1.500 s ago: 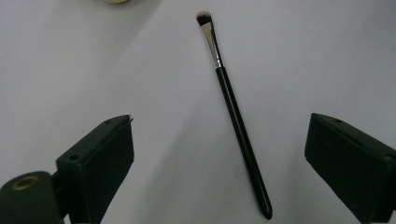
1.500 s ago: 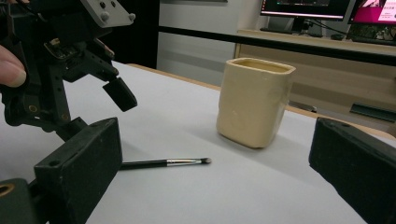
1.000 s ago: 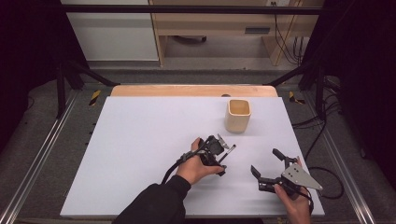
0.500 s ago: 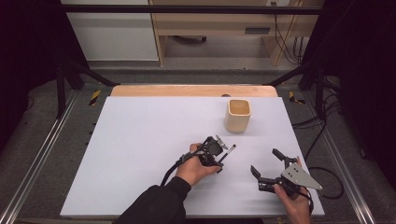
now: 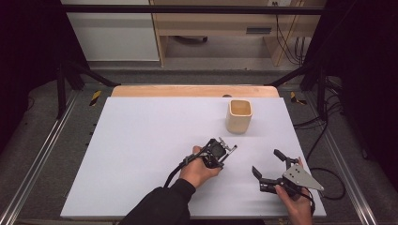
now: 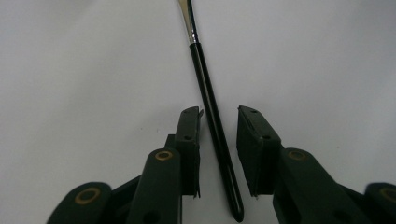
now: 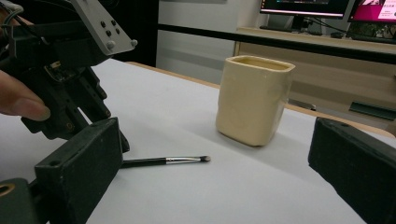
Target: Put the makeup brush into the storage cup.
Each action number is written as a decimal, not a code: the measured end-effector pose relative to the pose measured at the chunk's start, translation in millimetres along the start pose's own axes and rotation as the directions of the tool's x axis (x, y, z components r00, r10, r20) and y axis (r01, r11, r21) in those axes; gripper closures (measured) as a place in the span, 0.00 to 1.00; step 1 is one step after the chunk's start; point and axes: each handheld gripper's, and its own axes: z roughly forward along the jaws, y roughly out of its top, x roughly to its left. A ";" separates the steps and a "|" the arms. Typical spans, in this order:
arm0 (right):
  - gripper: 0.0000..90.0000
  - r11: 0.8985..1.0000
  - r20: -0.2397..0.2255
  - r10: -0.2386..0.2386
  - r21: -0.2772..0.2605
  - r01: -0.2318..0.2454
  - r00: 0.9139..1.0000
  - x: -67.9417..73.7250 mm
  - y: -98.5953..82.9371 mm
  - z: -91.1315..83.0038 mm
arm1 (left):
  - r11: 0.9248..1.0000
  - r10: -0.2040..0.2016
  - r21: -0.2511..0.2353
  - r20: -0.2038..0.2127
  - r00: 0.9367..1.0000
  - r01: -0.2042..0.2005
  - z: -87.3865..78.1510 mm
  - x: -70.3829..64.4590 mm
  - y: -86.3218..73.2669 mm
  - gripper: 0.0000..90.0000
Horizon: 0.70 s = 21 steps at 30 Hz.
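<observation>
A thin black makeup brush [image 6: 208, 88] with a silver ferrule lies flat on the white table [image 5: 141, 140]. My left gripper [image 6: 218, 114] is down over it, open, with one jaw on each side of the handle and a small gap on both sides. In the high view the left gripper [image 5: 217, 152] is at mid-table and the brush tip [image 5: 233, 149] pokes out toward the right. The right gripper view has the brush [image 7: 163, 161] lying under the left gripper [image 7: 70, 107]. My right gripper [image 5: 266, 161] stands open near the front right with nothing in it.
A cream square cup [image 5: 239, 116] stands upright at the back right of the table, also in the right gripper view [image 7: 254, 100], a little beyond the brush tip. A wooden strip [image 5: 187, 90] borders the far edge. Metal rails run along both sides.
</observation>
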 end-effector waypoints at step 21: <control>0.04 1.000 0.002 -0.002 0.000 0.002 1.000 0.1 -0.3 0.5 | 1.000 -0.024 0.020 -0.007 1.000 0.024 3.0 -0.5 -3.1 0.92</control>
